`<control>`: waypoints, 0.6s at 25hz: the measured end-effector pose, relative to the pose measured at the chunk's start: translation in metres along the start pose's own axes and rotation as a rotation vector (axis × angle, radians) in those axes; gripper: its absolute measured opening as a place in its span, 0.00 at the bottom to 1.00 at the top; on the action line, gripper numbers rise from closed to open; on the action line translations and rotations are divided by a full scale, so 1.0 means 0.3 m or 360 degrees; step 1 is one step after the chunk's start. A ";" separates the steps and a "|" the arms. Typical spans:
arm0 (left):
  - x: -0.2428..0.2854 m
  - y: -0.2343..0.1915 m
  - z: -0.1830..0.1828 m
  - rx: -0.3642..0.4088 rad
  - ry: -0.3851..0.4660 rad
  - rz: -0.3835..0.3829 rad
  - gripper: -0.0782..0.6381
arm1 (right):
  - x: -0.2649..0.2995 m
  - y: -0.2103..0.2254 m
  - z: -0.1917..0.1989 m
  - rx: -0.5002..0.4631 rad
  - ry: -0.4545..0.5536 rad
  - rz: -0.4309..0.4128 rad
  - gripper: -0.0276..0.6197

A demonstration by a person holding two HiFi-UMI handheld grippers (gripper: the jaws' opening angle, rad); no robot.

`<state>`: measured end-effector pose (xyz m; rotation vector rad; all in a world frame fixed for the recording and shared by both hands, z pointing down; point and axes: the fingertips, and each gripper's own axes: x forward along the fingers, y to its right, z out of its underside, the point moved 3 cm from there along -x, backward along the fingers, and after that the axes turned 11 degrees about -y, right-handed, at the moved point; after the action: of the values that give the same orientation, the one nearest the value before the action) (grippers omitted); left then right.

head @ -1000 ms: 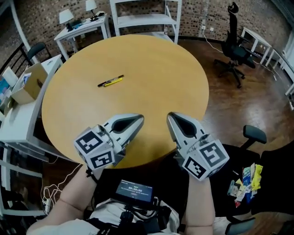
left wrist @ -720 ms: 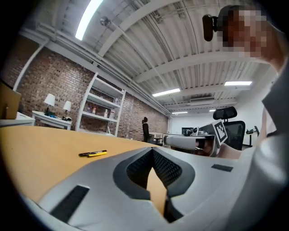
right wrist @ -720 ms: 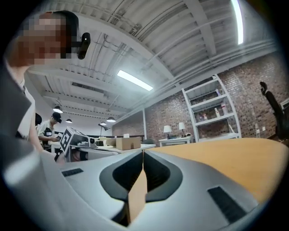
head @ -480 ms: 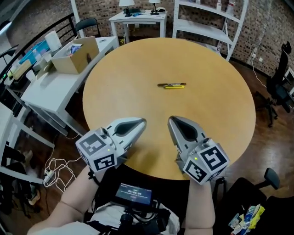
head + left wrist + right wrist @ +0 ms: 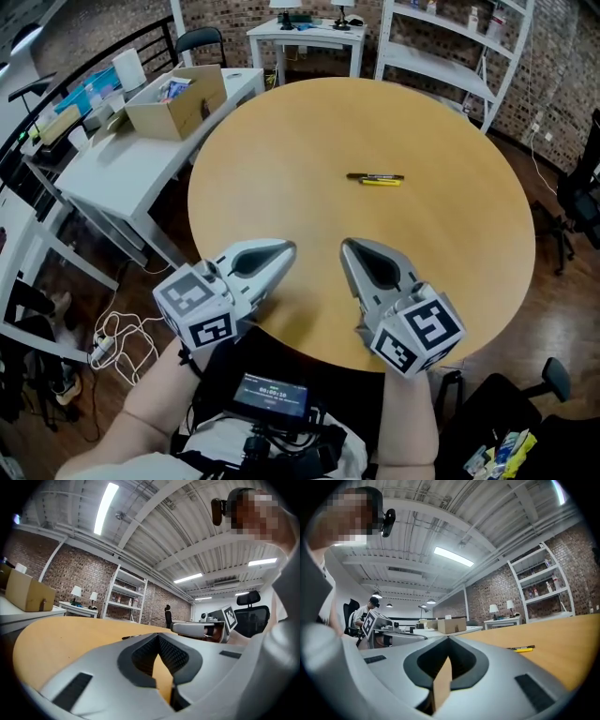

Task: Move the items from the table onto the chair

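Head view: a round table (image 5: 309,131) fills the middle, seen steeply from above.
Left gripper (image 5: 287,247): over the table's near edge, jaws brought together, nothing between them.
Right gripper (image 5: 345,246): beside the left one with a gap between the two, jaws likewise pressed together and empty.
Black pen (image 5: 375,176): lies flat near the middle of the table, well beyond both gripper tips.
Yellow pen (image 5: 382,182): right alongside the black pen on its near side and parallel to it; whether they touch I cannot tell.
Chair (image 5: 534,422): black, at lower right, off the table and cut by the frame edge.
Packets (image 5: 502,450): colourful, lying on the chair.
Box (image 5: 176,101): open cardboard, on a grey desk (image 5: 112,173) to the left of the table.
Shelf (image 5: 450,56): white, behind the table against a brick wall.
Cables (image 5: 111,336): white, loose on the wooden floor under the desk.
Screen (image 5: 270,394): small and lit, on the person's chest below the grippers.
Left gripper view: the tips meet, with only a wedge of tabletop showing through the hollow behind them. The right gripper hangs level at the right. The box (image 5: 28,592) stands far left.
Right gripper view: the tips are closed on nothing. Both pens lie ahead to the right on the table, the yellow pen (image 5: 524,649) nearer. Two lamps (image 5: 493,608) stand on a white table beyond.
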<state>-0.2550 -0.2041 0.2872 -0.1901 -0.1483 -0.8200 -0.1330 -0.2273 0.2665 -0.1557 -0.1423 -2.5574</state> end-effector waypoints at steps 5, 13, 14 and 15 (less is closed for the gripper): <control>0.026 0.040 -0.013 0.0069 -0.0006 0.0062 0.14 | -0.030 0.010 0.006 0.0041 -0.0002 0.0016 0.04; 0.101 0.111 -0.011 0.0124 -0.0055 0.0142 0.14 | -0.089 0.052 0.017 0.0048 -0.0032 0.0083 0.04; 0.108 0.112 -0.009 0.0114 -0.0058 0.0146 0.14 | -0.093 0.056 0.017 0.0041 -0.0035 0.0087 0.04; 0.115 0.112 -0.008 0.0101 -0.0059 0.0149 0.14 | -0.096 0.060 0.018 0.0032 -0.0039 0.0092 0.04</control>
<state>-0.2071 -0.2068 0.2882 -0.1514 -0.1989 -0.7179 -0.0988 -0.2261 0.2691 -0.1811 -0.1708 -2.4964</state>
